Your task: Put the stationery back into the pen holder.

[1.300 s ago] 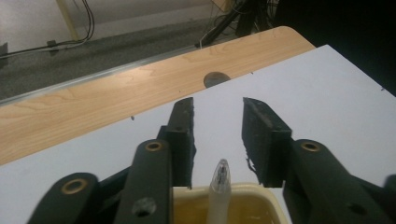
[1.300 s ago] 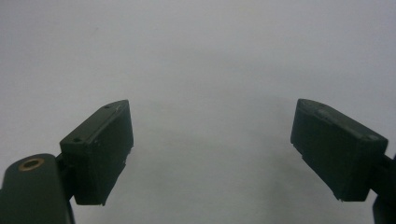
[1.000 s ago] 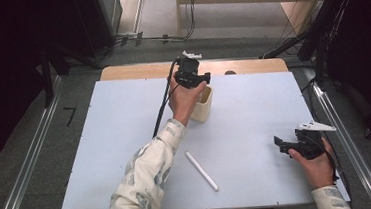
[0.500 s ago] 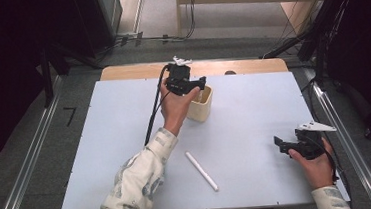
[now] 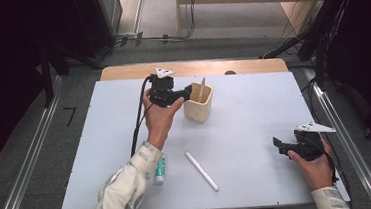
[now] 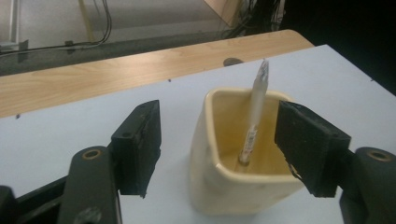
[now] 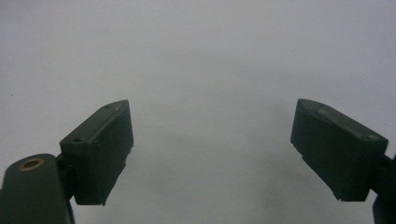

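My left gripper (image 6: 219,154) gapes empty around the cup (image 6: 243,163) at 12 o'clock on the surface (image 5: 255,124); it looks stiff, glazed, slippery. I'd pinch opposite walls. Right gripper (image 7: 219,154) gapes empty.

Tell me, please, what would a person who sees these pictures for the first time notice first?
Probably the cream cup near the far middle of the white table, with one pen leaning inside it. The left gripper is right beside the cup, jaws open. A white pen lies loose near the front edge, and the right gripper is open at the right side.
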`<state>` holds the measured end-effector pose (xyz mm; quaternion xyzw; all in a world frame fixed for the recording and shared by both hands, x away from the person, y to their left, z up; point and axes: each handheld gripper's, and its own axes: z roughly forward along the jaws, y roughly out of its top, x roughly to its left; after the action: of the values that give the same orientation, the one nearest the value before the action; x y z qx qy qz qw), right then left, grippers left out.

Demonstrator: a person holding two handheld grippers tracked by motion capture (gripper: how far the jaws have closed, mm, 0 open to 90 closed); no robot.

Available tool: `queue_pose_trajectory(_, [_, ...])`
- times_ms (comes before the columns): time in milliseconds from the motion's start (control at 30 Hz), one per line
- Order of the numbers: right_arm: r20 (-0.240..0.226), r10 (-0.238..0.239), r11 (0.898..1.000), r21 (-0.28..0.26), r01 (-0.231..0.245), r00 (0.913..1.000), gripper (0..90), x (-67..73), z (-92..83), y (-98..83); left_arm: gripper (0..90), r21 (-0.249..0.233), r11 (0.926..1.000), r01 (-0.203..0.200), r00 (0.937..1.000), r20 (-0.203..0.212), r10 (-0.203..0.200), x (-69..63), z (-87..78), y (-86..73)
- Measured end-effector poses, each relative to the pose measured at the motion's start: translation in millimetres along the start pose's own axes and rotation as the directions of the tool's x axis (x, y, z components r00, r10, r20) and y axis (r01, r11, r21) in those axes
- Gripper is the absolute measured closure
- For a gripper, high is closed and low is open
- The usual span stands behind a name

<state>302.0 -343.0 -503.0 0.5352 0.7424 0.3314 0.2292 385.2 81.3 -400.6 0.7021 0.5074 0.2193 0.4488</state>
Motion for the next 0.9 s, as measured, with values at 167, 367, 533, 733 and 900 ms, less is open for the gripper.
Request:
queue_pose_trajectory(167, [-0.002,-0.003,1.0,-0.002,0.003,1.0,11.4,2.6,-1.1,-0.1,28.3,0.004,1.0,-0.005,0.9994,-0.033,0.005,7.9,-8.4,-11.7])
queue_pose_trajectory(367, [-0.003,-0.004,1.0,-0.004,0.004,1.0,11.4,4.1,-2.5,-0.4,19.3,0.032,0.9995,0.0,0.9967,-0.081,0.003,10.3,-7.4,-24.3])
queue_pose_trajectory(533, [-0.008,-0.005,1.0,-0.008,0.005,1.0,11.4,5.2,-3.5,-0.6,19.1,0.044,0.999,-0.011,0.9949,-0.1,0.015,9.8,-10.3,-35.1])
queue_pose_trajectory(733, [-0.011,-0.01,1.0,-0.007,0.009,0.9999,11.4,7.1,-4.1,-0.5,18.6,0.059,0.9982,0.007,0.9937,-0.112,0.0,12.5,-14.0,-51.2])
queue_pose_trajectory(900, [-0.011,-0.011,1.0,-0.009,0.011,0.9999,11.4,8.5,-4.6,-0.6,18.6,0.082,0.9966,0.007,0.9921,-0.125,0.003,15.7,-15.5,-63.7])
